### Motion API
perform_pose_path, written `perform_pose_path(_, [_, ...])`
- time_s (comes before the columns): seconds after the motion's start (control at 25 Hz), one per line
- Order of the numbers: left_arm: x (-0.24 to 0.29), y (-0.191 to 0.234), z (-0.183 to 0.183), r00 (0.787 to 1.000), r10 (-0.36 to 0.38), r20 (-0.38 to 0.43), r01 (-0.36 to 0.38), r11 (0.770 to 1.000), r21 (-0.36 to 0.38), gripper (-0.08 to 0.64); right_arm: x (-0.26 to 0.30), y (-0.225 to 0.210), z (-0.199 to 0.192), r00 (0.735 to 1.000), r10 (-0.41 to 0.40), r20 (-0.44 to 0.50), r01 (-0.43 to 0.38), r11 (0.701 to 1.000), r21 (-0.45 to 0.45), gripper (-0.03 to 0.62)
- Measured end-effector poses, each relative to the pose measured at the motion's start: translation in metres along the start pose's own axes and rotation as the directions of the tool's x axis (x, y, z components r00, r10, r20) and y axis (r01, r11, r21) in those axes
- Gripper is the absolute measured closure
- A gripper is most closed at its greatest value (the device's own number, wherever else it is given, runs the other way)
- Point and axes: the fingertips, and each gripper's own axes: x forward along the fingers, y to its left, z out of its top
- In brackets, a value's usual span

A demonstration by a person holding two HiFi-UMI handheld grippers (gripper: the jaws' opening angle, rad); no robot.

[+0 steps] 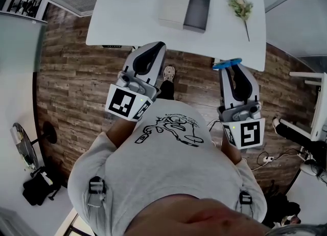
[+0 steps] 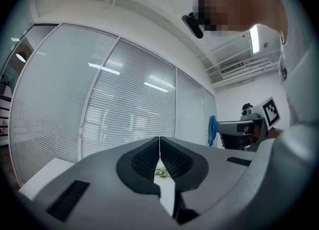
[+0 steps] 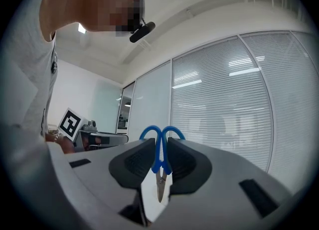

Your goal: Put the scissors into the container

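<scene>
scissors (image 3: 159, 167) are clamped at the blue handles between the pads of the right gripper (image 3: 160, 145), held aloft over the wooden floor, just short of the near edge of the white table (image 1: 133, 18). the long axis is seen to run along the jaws. the handle loops stick out past the jaw tips toward the table, and the blade tips point back toward the gripper body. the left gripper (image 2: 159, 149) is clenched with nothing between its jaws and is raised beside the right one.

the step in hand is judged to be the carry. the container (image 1: 197, 11) lies well apart, further onto the table and to the left of the right gripper, with a flower (image 1: 241, 8) near it. next, the scissors must be brought forward over the container's open dark half, lowered handles first or tipped flat, and released only once inside the walls.
</scene>
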Motion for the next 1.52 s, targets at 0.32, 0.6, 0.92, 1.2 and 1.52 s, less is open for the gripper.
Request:
perform_pose_path(0.32, [0.043, 0.046, 0.001, 1.000, -0.008, -0.003, 0.008, 1.000, -0.011, 0.540, 0.057, -0.026, -0.002, 1.000, -0.005, -0.010, 0.005, 1.000, -0.002, 0.506])
perform_pose_path(0.6, [0.086, 0.091, 0.002, 1.000, -0.018, 0.004, 0.018, 1.000, -0.017, 0.540, 0.114, -0.051, -0.005, 1.000, -0.008, -0.014, 0.008, 1.000, -0.009, 0.506])
perform_pose_path(0.92, [0.133, 0.134, 0.006, 0.999, -0.035, 0.010, 0.035, 0.999, -0.020, 0.538, 0.170, -0.080, -0.008, 1.000, -0.019, -0.019, 0.019, 1.000, -0.009, 0.506])
perform_pose_path(1.2, [0.161, 0.172, 0.006, 0.999, -0.038, 0.010, 0.038, 0.999, -0.033, 0.538, 0.215, -0.094, -0.008, 0.999, -0.024, -0.022, 0.024, 1.000, -0.011, 0.506])
perform_pose_path(1.52, [0.178, 0.194, -0.001, 0.999, -0.051, 0.006, 0.052, 0.998, -0.037, 0.538, 0.240, -0.103, -0.015, 0.999, -0.037, -0.023, 0.037, 0.999, -0.006, 0.506])
